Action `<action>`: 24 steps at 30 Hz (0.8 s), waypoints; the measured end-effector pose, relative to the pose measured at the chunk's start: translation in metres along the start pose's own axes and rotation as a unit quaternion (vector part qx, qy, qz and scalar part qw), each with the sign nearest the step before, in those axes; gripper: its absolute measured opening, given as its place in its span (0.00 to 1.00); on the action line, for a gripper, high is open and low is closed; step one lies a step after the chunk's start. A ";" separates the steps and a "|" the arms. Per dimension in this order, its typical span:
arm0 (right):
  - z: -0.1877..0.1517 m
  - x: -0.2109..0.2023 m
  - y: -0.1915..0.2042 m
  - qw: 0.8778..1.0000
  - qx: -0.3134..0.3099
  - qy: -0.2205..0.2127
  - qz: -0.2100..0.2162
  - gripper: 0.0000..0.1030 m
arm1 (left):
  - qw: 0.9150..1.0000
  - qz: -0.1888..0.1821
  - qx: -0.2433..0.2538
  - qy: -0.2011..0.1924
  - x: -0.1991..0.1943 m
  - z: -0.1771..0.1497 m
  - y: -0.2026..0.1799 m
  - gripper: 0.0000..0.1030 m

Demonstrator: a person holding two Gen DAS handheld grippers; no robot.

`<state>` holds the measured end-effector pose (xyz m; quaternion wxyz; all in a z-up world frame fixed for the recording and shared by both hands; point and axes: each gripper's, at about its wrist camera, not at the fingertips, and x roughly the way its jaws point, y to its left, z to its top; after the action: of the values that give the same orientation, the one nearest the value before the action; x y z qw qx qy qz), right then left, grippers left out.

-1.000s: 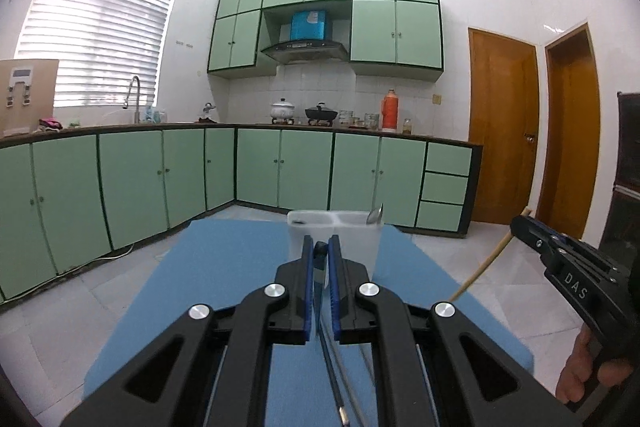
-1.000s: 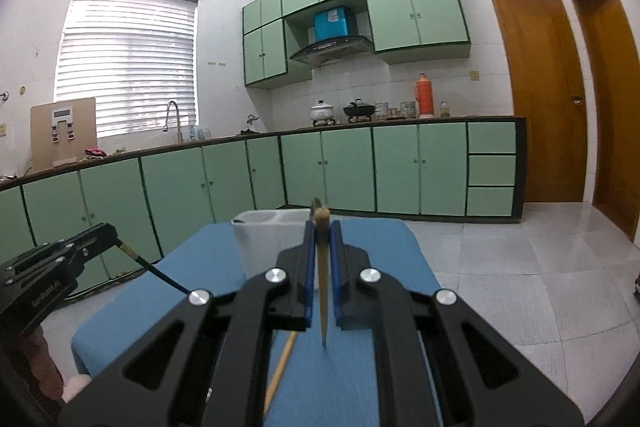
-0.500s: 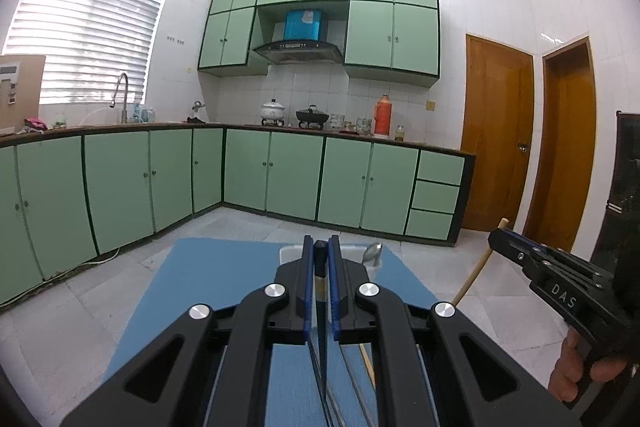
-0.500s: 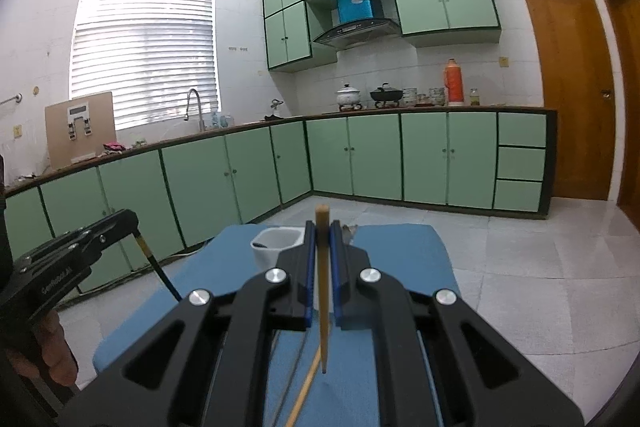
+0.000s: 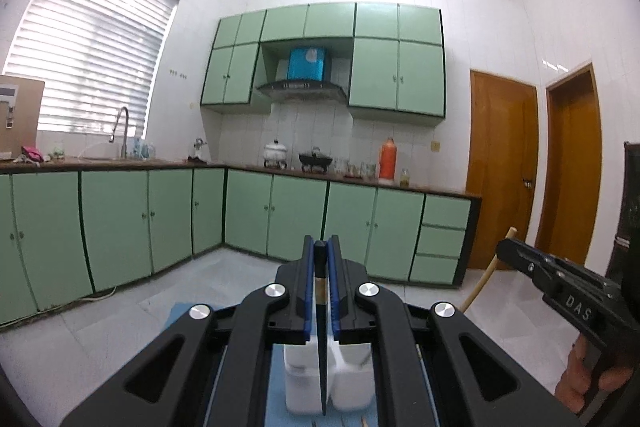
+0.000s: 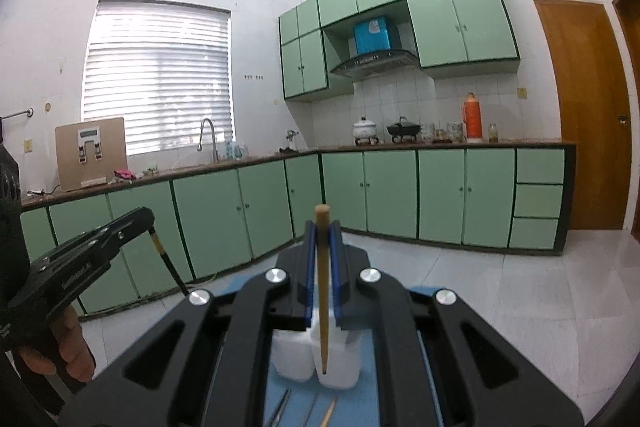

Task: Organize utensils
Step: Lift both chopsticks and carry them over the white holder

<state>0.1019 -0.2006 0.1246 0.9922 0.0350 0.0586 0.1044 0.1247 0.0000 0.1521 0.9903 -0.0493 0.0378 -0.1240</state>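
My left gripper (image 5: pixel 321 247) is shut on a black chopstick (image 5: pixel 322 355) with a tan band, which hangs down in front of the white two-compartment holder (image 5: pixel 348 383). My right gripper (image 6: pixel 323 227) is shut on a pale wooden chopstick (image 6: pixel 324 307); its lower tip hangs over the holder (image 6: pixel 294 359), toward the right compartment. Each gripper shows in the other's view: the right one (image 5: pixel 505 246) with its wooden stick (image 5: pixel 484 277), the left one (image 6: pixel 149 215) with its black stick (image 6: pixel 170 263). Both are held well above the blue mat (image 6: pixel 364 403).
More utensils (image 6: pixel 282 407) lie on the mat in front of the holder. Green floor cabinets (image 5: pixel 120 223) run along the left and back walls under a counter with a sink, pots and an orange flask (image 5: pixel 387 159). Wooden doors (image 5: pixel 500 171) stand at the right.
Both grippers have risen with their chopsticks still clamped. The holder and mat have dropped low in both views and sit close under the fingers.
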 end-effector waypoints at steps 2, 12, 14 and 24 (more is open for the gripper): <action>0.011 0.012 0.001 1.000 -0.006 -0.007 -0.005 0.06 | 1.000 0.002 -0.002 -0.010 0.013 0.012 0.000 0.07; 0.000 0.097 -0.011 0.999 -0.002 0.033 -0.028 0.06 | 1.000 0.026 0.003 -0.015 0.091 0.011 -0.004 0.07; -0.013 0.112 -0.013 0.999 0.003 0.046 -0.025 0.06 | 1.000 0.028 0.004 -0.002 0.106 0.000 -0.004 0.07; -0.062 0.149 -0.003 0.995 0.016 0.093 -0.026 0.06 | 0.998 0.038 0.012 0.058 0.157 -0.050 0.002 0.07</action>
<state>0.2400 -0.1689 0.0464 0.9842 0.0390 0.1533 0.0800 0.2722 -0.0412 0.0921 0.9910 -0.0284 0.0956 -0.0894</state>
